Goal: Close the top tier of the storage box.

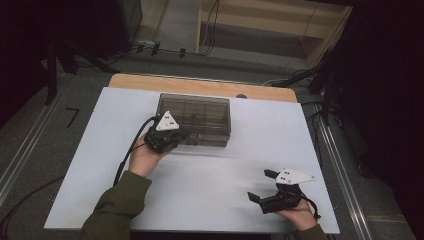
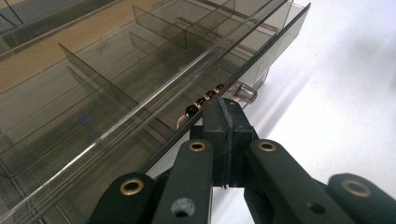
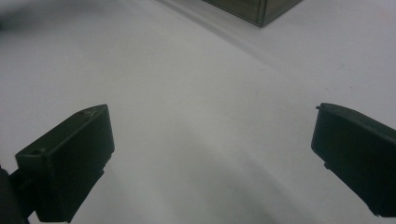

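Left tongs pressed together at box rim; beads inside.

We see the left tongs reaching forward from the left hand, jaws pressed flat together with no gap. The right tongs sit low near the tabletop's near edge in the right hand, pointing left, jaws spread wide apart. Both forearms wear olive-green sleeves.
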Demonstrator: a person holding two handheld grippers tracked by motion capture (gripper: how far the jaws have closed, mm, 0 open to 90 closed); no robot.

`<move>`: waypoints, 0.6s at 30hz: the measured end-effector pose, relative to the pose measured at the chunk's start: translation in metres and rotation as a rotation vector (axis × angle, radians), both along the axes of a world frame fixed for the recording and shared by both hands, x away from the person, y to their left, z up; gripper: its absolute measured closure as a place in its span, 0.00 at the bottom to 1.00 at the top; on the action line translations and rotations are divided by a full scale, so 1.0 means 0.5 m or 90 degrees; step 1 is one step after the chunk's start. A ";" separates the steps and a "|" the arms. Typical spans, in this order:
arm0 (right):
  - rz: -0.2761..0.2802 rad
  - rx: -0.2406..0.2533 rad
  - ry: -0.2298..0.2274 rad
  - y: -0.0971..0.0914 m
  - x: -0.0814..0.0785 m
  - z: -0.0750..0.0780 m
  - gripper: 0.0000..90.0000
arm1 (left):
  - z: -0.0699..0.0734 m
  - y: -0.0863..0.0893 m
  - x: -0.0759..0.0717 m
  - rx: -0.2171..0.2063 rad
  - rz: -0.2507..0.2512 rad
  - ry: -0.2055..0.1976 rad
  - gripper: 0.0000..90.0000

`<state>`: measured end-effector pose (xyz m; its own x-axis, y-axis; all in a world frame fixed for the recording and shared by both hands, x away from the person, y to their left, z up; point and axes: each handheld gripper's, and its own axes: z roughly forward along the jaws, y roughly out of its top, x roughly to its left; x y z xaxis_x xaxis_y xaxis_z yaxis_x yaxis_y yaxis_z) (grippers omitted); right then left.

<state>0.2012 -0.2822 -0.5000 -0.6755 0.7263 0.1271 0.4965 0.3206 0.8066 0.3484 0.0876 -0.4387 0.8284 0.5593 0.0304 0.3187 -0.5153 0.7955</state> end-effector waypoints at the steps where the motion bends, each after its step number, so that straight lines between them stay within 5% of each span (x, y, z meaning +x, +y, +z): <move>1: 0.000 0.000 0.000 0.000 0.000 0.000 0.00 | 0.000 0.000 0.000 0.001 0.001 0.000 1.00; 18: 0.003 0.007 0.004 -0.002 -0.001 -0.002 0.00 | -0.019 0.001 0.020 0.012 0.027 -0.005 1.00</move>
